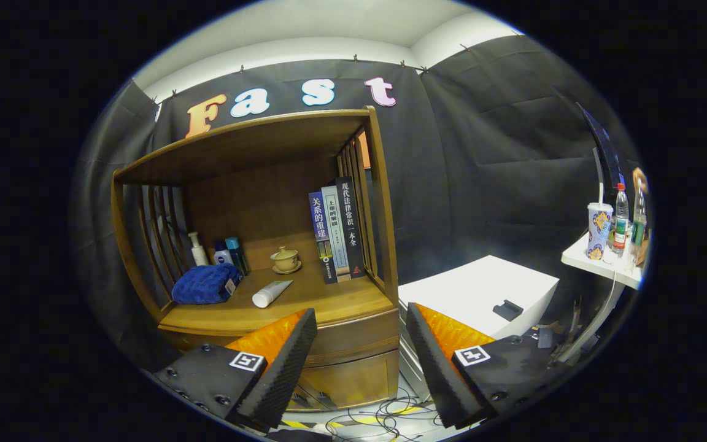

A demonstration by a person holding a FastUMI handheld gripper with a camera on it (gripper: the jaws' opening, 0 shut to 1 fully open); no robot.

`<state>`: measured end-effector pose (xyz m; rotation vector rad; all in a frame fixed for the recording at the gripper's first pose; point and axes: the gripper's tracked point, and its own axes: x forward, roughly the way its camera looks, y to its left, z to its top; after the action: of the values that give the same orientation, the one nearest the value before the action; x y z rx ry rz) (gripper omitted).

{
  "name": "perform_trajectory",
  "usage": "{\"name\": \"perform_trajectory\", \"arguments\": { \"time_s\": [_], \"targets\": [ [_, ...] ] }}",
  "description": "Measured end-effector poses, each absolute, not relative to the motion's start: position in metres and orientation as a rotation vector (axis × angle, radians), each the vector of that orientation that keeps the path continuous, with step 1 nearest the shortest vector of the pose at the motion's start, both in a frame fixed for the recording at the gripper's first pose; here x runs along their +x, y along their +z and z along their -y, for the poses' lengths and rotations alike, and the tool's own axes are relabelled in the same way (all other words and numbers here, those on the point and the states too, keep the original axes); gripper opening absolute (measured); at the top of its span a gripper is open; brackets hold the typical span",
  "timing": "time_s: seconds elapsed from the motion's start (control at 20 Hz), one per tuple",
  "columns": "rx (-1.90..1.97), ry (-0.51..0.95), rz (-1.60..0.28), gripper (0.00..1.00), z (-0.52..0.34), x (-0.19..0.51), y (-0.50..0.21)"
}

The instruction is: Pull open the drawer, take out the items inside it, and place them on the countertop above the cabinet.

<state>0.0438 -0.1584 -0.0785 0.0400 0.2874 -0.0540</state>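
brown wooden cabinet (329,307) — blue towel (205,284), white tube (270,293), tan teacup (285,258) — white box (476,291).

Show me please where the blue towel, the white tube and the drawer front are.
blue towel (205,284): gripper view, middle of the folded cloth.
white tube (270,293): gripper view, middle of its body.
drawer front (353,339): gripper view, bare wood between the open gripper (359,344) fingers.

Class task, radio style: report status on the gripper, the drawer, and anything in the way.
Gripper open, holding nothing, short of the cabinet. Drawer shut, not yet pulled. Countertop carries a white tube, blue cloth, teacup, books.
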Motion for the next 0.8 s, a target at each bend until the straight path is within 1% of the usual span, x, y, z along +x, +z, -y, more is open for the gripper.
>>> {"name": "perform_trajectory", "arguments": {
  "time_s": [0.8],
  "targets": [
    [0.055,-0.061,-0.293,0.97,0.1617,0.0418,-0.0796]
  ]
}}
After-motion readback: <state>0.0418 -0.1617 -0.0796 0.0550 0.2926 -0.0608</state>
